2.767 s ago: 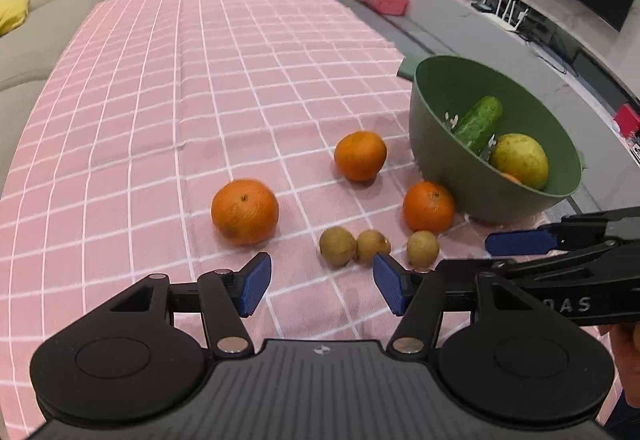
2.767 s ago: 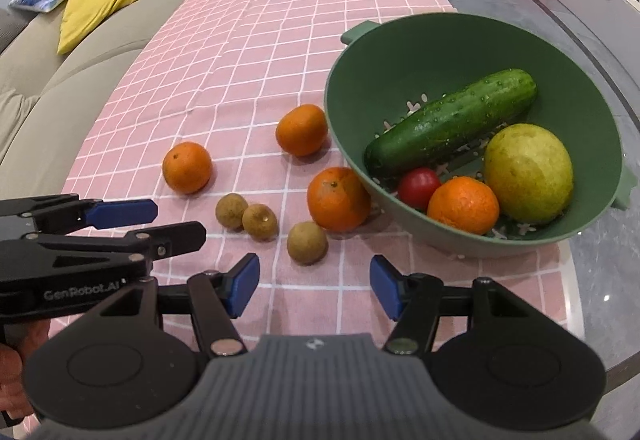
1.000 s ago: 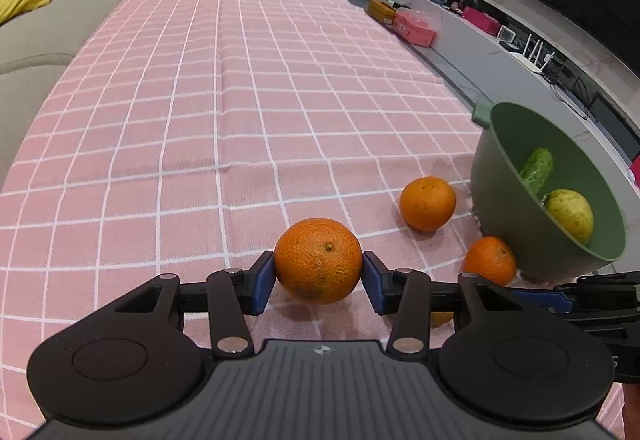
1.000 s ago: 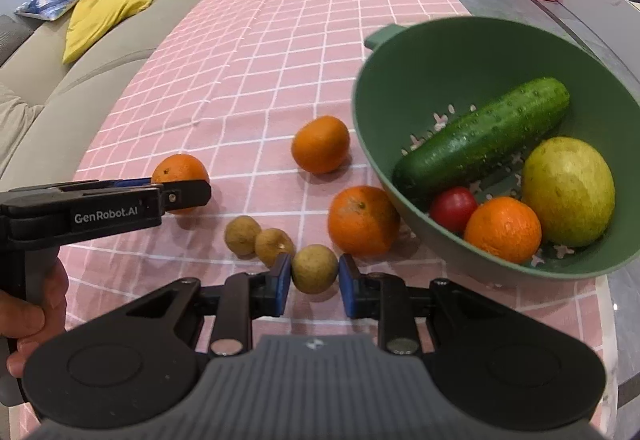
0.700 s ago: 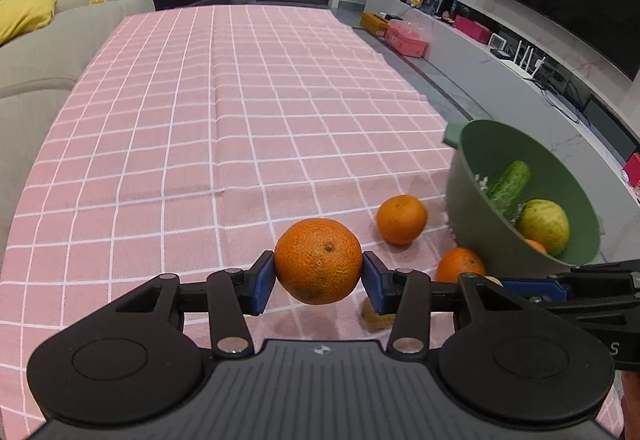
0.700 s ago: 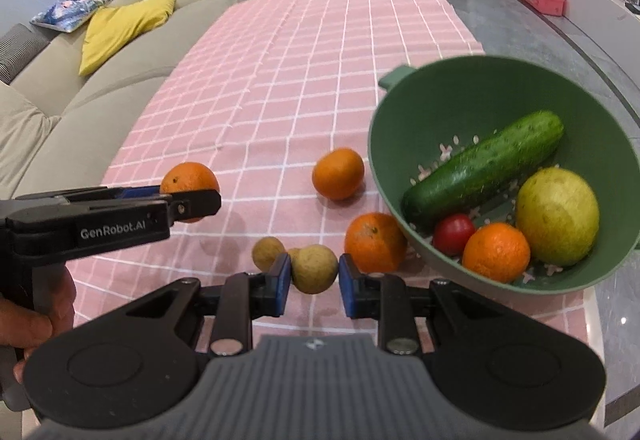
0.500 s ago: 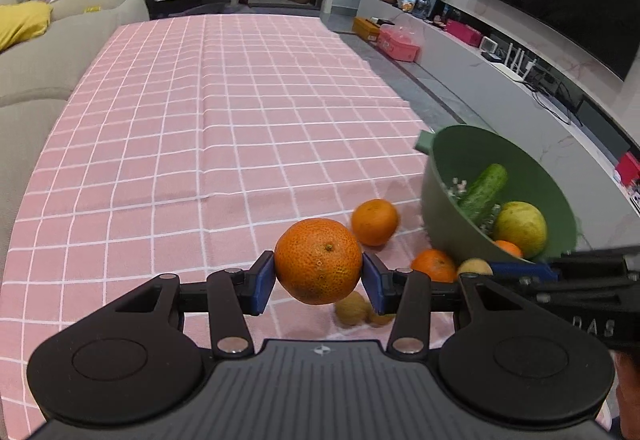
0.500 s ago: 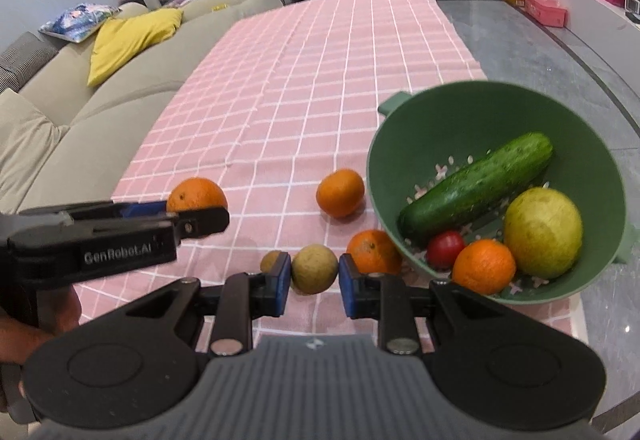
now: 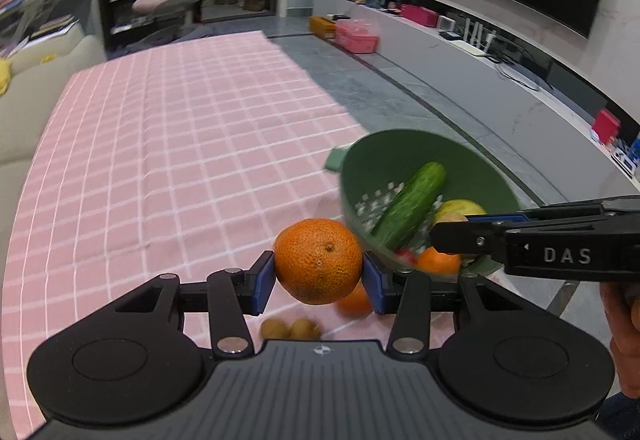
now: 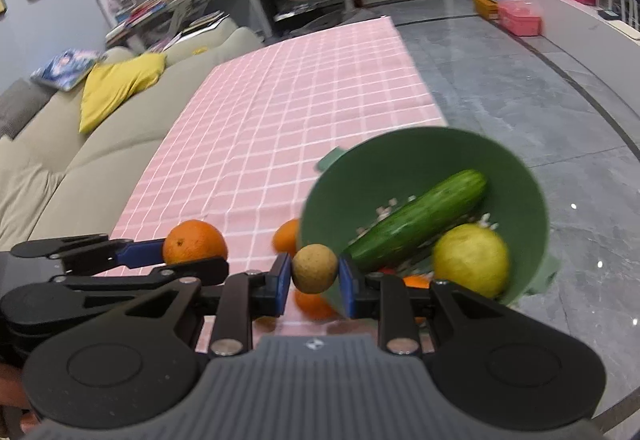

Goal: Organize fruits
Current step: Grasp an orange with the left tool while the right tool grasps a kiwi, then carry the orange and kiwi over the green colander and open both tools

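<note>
My left gripper (image 9: 319,276) is shut on a large orange (image 9: 318,261), lifted above the pink checked cloth. My right gripper (image 10: 314,282) is shut on a small brown round fruit (image 10: 314,268), also raised. The green bowl (image 10: 404,156) holds a cucumber (image 10: 420,218), a yellow-green fruit (image 10: 472,260), an orange and a red tomato. In the left wrist view the bowl (image 9: 404,148) lies to the right, and the right gripper (image 9: 452,230) reaches over its near rim. Two small brown fruits (image 9: 290,328) and two oranges (image 10: 286,236) lie on the cloth beside the bowl.
The pink checked cloth (image 9: 168,144) stretches far ahead. A beige sofa (image 10: 60,160) with a yellow cushion runs along the left. Grey floor and a low TV shelf (image 9: 500,68) lie to the right. A person's hand (image 9: 624,336) holds the right gripper's handle.
Both grippers have risen off the cloth with their fruit and drawn toward the bowl. The fruits left on the cloth now sit lower, partly hidden behind the fingers.
</note>
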A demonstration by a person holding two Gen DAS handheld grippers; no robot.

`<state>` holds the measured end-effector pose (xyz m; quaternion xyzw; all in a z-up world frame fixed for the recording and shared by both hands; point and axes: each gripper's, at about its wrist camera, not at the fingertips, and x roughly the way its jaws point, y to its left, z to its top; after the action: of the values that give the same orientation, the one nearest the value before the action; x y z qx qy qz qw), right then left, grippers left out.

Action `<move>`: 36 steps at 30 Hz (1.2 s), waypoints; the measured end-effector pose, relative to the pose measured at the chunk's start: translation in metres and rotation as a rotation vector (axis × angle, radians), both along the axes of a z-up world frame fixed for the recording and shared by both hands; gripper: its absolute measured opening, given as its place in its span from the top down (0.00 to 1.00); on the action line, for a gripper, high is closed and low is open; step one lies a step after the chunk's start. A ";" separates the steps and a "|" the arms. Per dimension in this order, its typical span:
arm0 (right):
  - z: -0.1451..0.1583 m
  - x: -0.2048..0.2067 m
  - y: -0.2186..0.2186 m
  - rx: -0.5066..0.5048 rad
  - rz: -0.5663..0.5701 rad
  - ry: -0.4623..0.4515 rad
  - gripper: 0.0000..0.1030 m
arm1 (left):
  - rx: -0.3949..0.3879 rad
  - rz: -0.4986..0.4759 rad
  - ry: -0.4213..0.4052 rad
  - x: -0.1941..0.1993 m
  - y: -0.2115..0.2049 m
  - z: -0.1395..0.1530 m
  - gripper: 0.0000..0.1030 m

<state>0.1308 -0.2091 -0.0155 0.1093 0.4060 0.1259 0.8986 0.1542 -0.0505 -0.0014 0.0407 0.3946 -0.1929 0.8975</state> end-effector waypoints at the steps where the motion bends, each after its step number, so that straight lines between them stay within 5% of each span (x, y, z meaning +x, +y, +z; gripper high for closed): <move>1: 0.001 0.002 -0.006 0.004 -0.011 -0.001 0.79 | 0.006 -0.010 -0.005 0.003 -0.005 0.002 0.49; 16: 0.006 0.047 -0.059 0.089 -0.064 0.007 0.79 | 0.114 -0.124 -0.031 0.053 -0.073 -0.008 0.49; 36: -0.039 0.117 -0.055 0.099 -0.094 0.071 0.79 | 0.236 -0.206 -0.018 0.084 -0.109 -0.048 0.49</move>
<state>0.2476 -0.2640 -0.0544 0.1771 0.4255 0.0998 0.8818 0.2381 -0.1594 -0.0490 0.1880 0.4003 -0.2358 0.8653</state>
